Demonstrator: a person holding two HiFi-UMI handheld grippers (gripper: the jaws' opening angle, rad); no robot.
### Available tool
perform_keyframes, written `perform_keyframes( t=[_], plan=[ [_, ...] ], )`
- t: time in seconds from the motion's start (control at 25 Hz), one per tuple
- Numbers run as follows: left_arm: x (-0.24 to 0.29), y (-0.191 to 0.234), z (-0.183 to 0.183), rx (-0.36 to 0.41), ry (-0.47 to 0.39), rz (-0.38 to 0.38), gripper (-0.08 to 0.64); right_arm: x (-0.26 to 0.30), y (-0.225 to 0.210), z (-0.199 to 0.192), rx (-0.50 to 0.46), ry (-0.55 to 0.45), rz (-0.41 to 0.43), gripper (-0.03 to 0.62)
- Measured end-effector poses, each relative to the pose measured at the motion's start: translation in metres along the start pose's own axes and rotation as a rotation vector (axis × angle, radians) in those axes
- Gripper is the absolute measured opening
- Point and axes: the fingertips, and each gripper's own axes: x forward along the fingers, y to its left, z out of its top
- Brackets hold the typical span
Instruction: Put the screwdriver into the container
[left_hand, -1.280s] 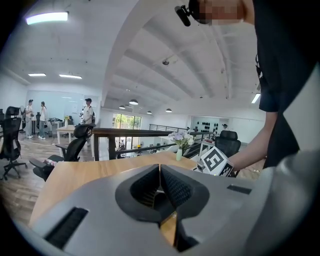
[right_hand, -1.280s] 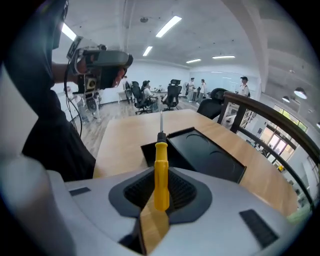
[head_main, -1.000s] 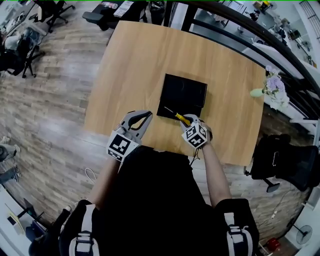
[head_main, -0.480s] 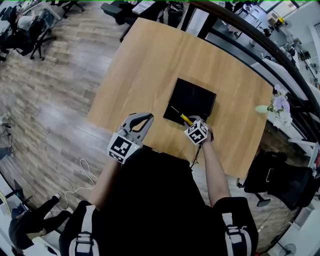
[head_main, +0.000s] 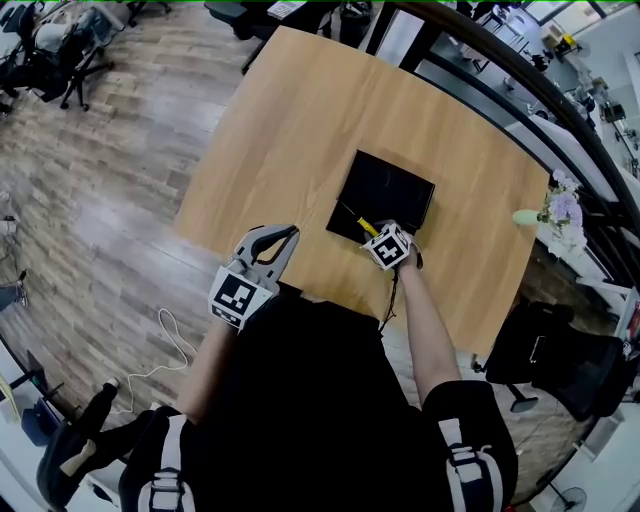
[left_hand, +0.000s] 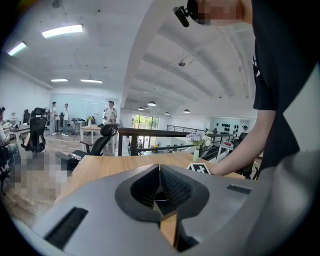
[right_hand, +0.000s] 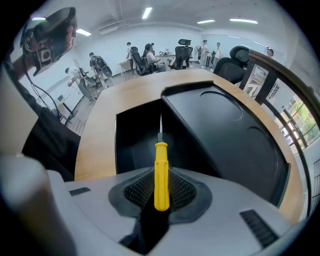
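Right gripper (right_hand: 161, 194) is clamped on the screwdriver (right_hand: 161, 172): both ribbed pads press the yellow handle from the sides, and the handle and thin metal shaft stick out ahead of the jaws. The gripper points steeply down. In the head view it sits at the near edge of the black container (head_main: 395, 185), with the shaft over the container's near-left corner. In the right gripper view the tip is lined up over a deep rectangular recess on the left of the container. A wider black panel with shallow moulded hollows lies to its right. I can't tell whether that panel is a lid or a second compartment, the black-on-black is hard to read. I also can't tell whether the tip touches the bottom of the recess. The screwdriver is gripped and above the container, not lying in it. Left gripper (left_hand: 160, 189) is clenched with nothing in it: the pads meet along one line and only table shows behind them. In the head view it sits at the near edge of the wooden table (head_main: 300, 120), well left of the container and touching nothing. A pale vase with flowers (head_main: 553, 200) stands at the table's far right edge, well apart from the container. Office chairs (left_hand: 36, 131) and a dark railing (left_hand: 150, 132) are in the background.
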Motion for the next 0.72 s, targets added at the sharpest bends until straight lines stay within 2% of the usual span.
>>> perform_keyframes(
  t=[0.28, 0.48, 0.6, 0.72],
  plan=[
    [0.0, 0.002, 0.0, 0.0, 0.001, 0.003, 0.028, 0.013, 0.012, -0.001, 0.09, 0.015, 0.081, 0.092],
    [-0.001, 0.004, 0.002, 0.008, -0.001, -0.001, 0.028, 0.015, 0.015, 0.005, 0.095, 0.012, 0.098, 0.095],
    [0.001, 0.003, 0.003, 0.012, -0.003, -0.002, 0.028, 0.016, 0.006, 0.013, 0.069, -0.02, 0.063, 0.1],
    [0.001, 0.004, 0.002, 0.015, -0.005, -0.003, 0.028, 0.012, 0.007, 0.014, 0.075, -0.014, 0.067, 0.114]
  ],
)
